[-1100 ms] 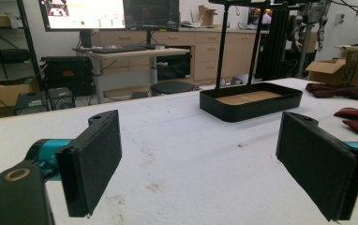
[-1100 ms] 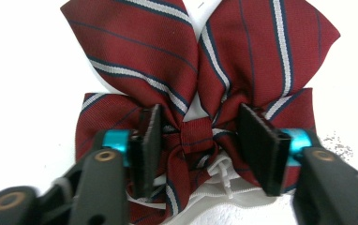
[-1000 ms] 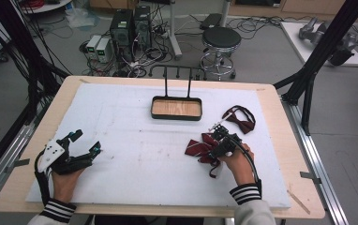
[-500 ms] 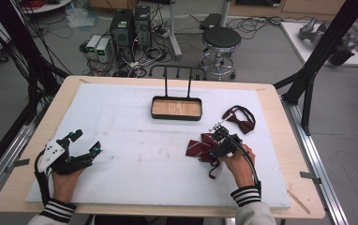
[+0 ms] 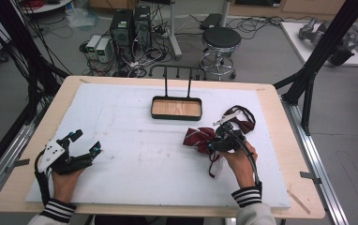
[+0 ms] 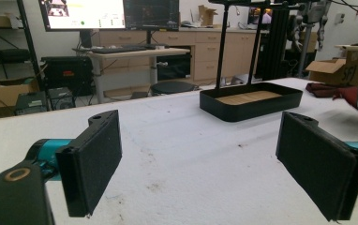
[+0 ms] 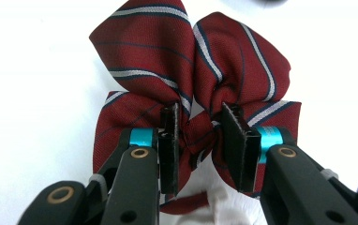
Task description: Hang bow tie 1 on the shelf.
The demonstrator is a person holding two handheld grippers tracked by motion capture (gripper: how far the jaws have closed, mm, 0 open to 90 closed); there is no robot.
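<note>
Right gripper [image 7: 199,140] has its jaws pinched on the knot of a red striped bow tie [image 7: 191,70], whose loops fan out beyond the jaw tips. Left gripper [image 6: 205,168] rests with jaws spread wide, bare white table [image 6: 177,154] between them and a black tray [image 6: 251,101] farther ahead.

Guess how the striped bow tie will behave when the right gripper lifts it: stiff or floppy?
Probably floppy: the striped bow tie is woven cloth that bunches at its knot between the right gripper's jaws. Likely light, so its loops should sag little. The strap lying loose under the hand would likely dangle.
</note>
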